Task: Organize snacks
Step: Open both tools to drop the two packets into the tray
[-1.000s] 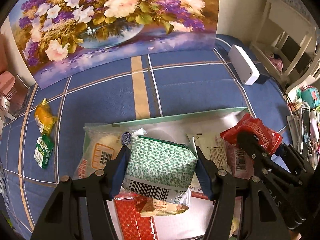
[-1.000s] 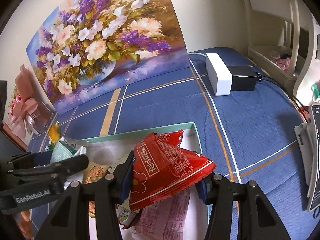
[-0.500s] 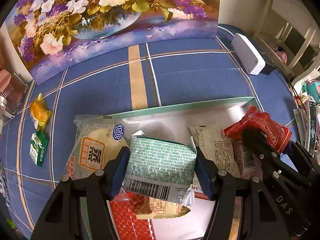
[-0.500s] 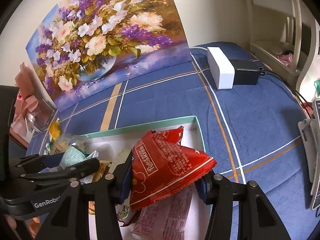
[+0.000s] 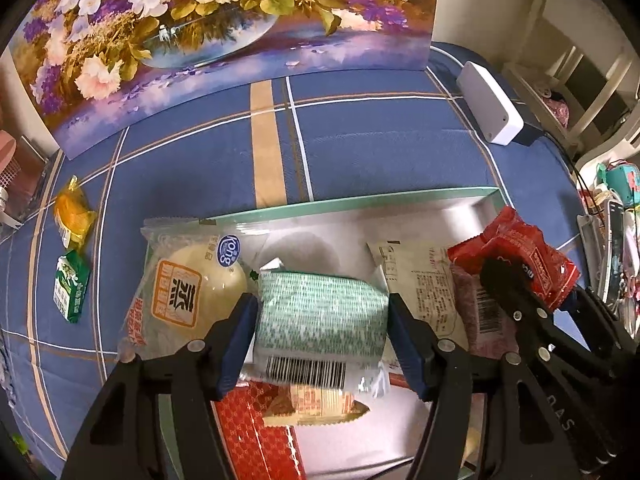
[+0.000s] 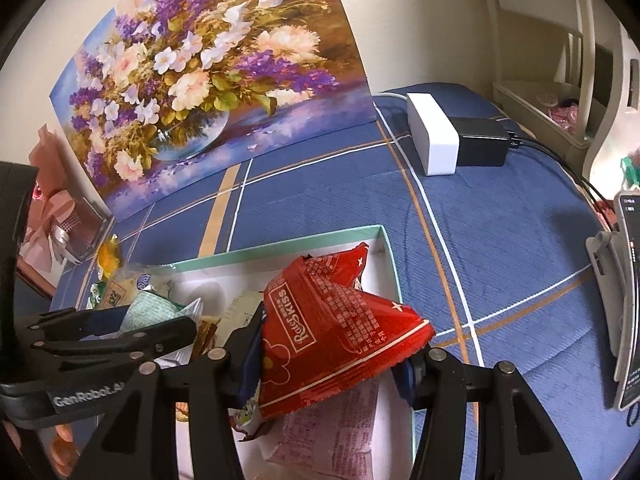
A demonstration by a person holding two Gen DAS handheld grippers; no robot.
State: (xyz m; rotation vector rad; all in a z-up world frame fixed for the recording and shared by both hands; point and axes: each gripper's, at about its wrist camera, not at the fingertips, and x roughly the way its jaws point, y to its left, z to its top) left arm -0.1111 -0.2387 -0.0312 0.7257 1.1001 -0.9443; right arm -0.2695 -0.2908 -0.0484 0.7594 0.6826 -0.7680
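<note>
My left gripper (image 5: 322, 304) is shut on a green-and-white snack packet (image 5: 320, 320) and holds it over a white shallow box with a teal rim (image 5: 400, 198). My right gripper (image 6: 332, 360) has a red Rose Kiss packet (image 6: 340, 320) between its pads above the box's right end (image 6: 384, 248). Its jaws are opening, and the pads still touch the packet. In the box lie a bun packet (image 5: 188, 292), a white packet (image 5: 416, 276), a pink packet (image 6: 332, 432) and a beige bar (image 5: 316, 404).
A yellow snack (image 5: 74, 216) and a small green carton (image 5: 70, 284) lie on the blue checked cloth left of the box. A flower painting (image 5: 224, 40) leans at the back. A white device (image 6: 432, 140), a black adapter (image 6: 480, 146) and a phone on a stand (image 6: 628, 280) are on the right.
The left gripper with the green packet has drifted slightly, so more of the bun packet shows. The right gripper has stayed in place with the red packet.
</note>
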